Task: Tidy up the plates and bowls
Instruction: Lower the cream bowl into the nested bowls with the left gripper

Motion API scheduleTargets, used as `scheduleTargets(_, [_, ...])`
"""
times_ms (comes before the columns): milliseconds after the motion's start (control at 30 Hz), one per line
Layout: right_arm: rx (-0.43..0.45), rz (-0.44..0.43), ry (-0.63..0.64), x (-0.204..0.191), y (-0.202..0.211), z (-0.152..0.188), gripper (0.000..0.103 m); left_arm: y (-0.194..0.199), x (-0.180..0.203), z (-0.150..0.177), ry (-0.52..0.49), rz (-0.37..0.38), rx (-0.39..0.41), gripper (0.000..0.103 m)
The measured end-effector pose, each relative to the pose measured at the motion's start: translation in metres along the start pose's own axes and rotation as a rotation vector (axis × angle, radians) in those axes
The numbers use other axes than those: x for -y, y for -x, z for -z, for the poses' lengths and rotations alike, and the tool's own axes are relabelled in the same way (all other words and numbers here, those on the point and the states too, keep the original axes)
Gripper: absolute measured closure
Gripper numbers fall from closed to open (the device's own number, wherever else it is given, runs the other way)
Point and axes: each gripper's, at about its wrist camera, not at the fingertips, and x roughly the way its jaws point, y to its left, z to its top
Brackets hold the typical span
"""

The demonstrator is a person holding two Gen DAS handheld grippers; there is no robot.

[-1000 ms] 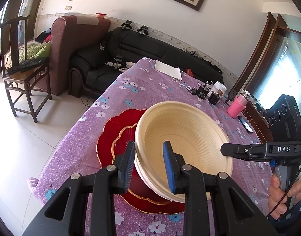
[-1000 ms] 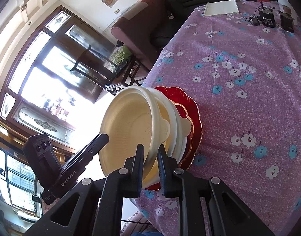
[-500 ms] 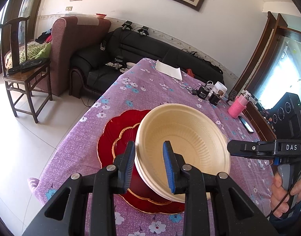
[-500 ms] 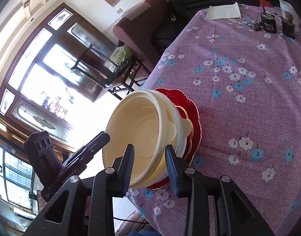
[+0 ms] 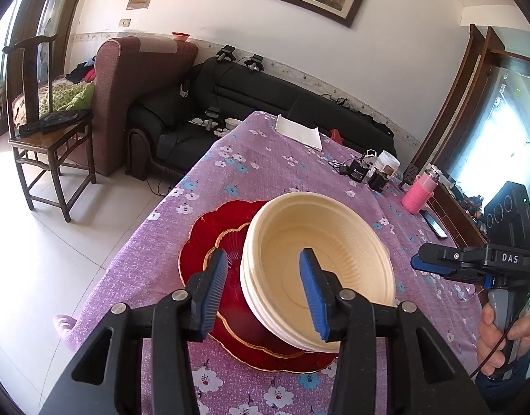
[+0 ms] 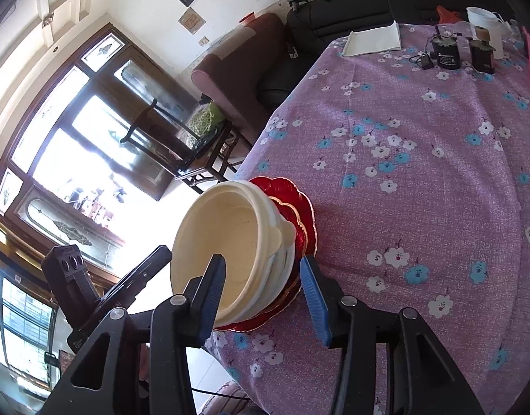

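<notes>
A stack of cream bowls (image 5: 320,252) rests on two nested red plates (image 5: 209,238) with gold rims, near the left edge of the purple flowered tablecloth (image 5: 292,173). My left gripper (image 5: 265,287) straddles the near rim of the bowls. Its jaws are opening and the blue pads stand clear of the rim. My right gripper (image 6: 263,294) straddles the other side of the cream bowls (image 6: 223,235), above the red plates (image 6: 304,207). Its jaws are opening too, and its pads are off the bowl wall. In the left wrist view the right gripper (image 5: 417,263) hangs just right of the bowls, held by a hand (image 5: 500,342).
At the far end of the table lie a folded white paper (image 5: 299,131), small black devices (image 5: 358,173), a white cup (image 5: 387,160), a pink bottle (image 5: 415,197) and a dark phone (image 5: 434,223). A wooden chair (image 5: 47,128) and sofas stand beyond the left table edge.
Both grippers' jaws have widened and let go of the bowl rim. The bowl stack has settled lower onto the red plates. The right gripper has drawn back a little from the bowls.
</notes>
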Motion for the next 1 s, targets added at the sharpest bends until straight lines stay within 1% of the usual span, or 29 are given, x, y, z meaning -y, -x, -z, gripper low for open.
scheduleTargets(167, [0.004, 0.031, -0.048, 0.023, -0.003, -0.002, 0.054, 0.007, -0.033, -0.003, 0.098, -0.01, -0.015, 0.06])
scheduleTargets(233, [-0.003, 0.041, -0.057, 0.03, -0.009, -0.003, 0.054, 0.005, -0.048, -0.002, 0.134, -0.022, -0.034, 0.06])
scheduleTargets(300, [-0.017, 0.047, -0.064, 0.036, -0.016, -0.003, 0.055, -0.002, -0.06, 0.003, 0.162, -0.017, -0.067, 0.06])
scheduleTargets(400, [-0.035, 0.052, -0.076, 0.04, -0.028, -0.001, 0.055, -0.018, -0.066, 0.011, 0.165, -0.03, -0.123, 0.062])
scheduleTargets(433, [-0.042, 0.052, -0.079, 0.041, -0.032, -0.001, 0.055, -0.022, -0.066, 0.013, 0.164, -0.024, -0.137, 0.066])
scheduleTargets(467, [-0.048, 0.049, -0.079, 0.042, -0.036, 0.0, 0.055, -0.026, -0.067, 0.015, 0.165, -0.017, -0.148, 0.067])
scheduleTargets(600, [-0.072, 0.025, -0.081, 0.042, -0.05, 0.002, 0.055, -0.037, -0.063, 0.017, 0.152, -0.009, -0.165, 0.068])
scheduleTargets(633, [-0.076, 0.025, -0.077, 0.041, -0.053, 0.002, 0.055, -0.04, -0.063, 0.017, 0.145, -0.012, -0.168, 0.073])
scheduleTargets(667, [-0.078, 0.026, -0.073, 0.04, -0.055, 0.002, 0.057, -0.042, -0.062, 0.017, 0.137, -0.017, -0.174, 0.078])
scheduleTargets(733, [-0.088, 0.023, -0.064, 0.037, -0.062, 0.001, 0.063, -0.047, -0.061, 0.017, 0.128, -0.026, -0.181, 0.081])
scheduleTargets(800, [-0.1, 0.026, -0.059, 0.035, -0.068, 0.001, 0.067, -0.05, -0.061, 0.018, 0.126, -0.023, -0.184, 0.082])
scheduleTargets(900, [-0.113, 0.038, -0.06, 0.036, -0.077, 0.0, 0.074, -0.053, -0.057, 0.017, 0.107, -0.034, -0.176, 0.082])
scheduleTargets(967, [-0.121, 0.05, -0.063, 0.039, -0.083, 0.0, 0.082, -0.056, -0.055, 0.017, 0.095, -0.043, -0.174, 0.083])
scheduleTargets(1000, [-0.125, 0.047, -0.073, 0.041, -0.087, 0.001, 0.083, -0.057, -0.054, 0.017, 0.092, -0.046, -0.17, 0.083])
